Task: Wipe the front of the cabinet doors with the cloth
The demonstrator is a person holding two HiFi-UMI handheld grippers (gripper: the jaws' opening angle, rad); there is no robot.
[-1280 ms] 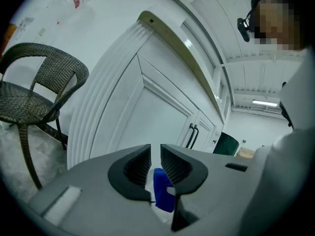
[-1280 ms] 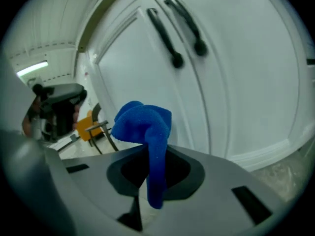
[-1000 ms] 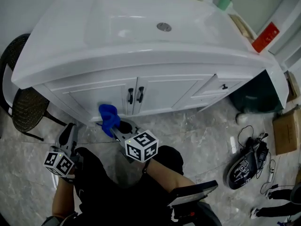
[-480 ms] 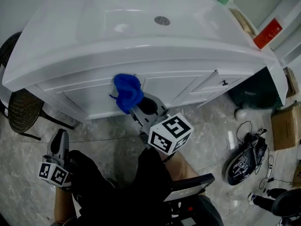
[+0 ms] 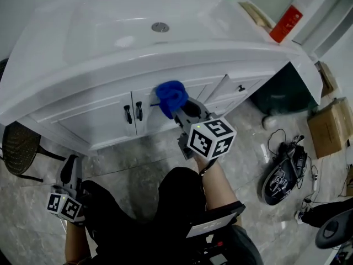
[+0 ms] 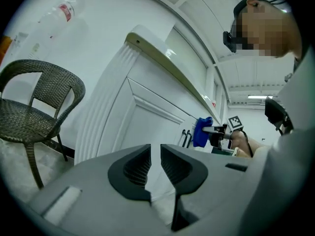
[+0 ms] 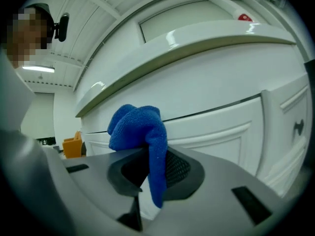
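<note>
The blue cloth (image 5: pixel 170 96) is bunched in my right gripper (image 5: pixel 179 109), which is shut on it and holds it against the upper part of the white right cabinet door (image 5: pixel 157 120), just right of the two black handles (image 5: pixel 133 112). In the right gripper view the cloth (image 7: pixel 140 127) hangs over the jaws in front of the door panel (image 7: pixel 221 132). My left gripper (image 5: pixel 69 171) hangs low at the left over the floor, shut and holding nothing. Its view shows the cabinet's side panel (image 6: pixel 138 117) and, beyond it, the cloth (image 6: pixel 202 132).
A white sink top (image 5: pixel 66 65) overhangs the doors. A wicker chair (image 5: pixel 19 148) stands at the left. At the right are a drawer with a black knob (image 5: pixel 241 87), a dark bin (image 5: pixel 276 95), a cardboard box (image 5: pixel 326 128) and cables with a black device (image 5: pixel 284 173).
My right gripper has carried the cloth up and to the right, from low on the left door to the right door past the handles. The left gripper stays low.
</note>
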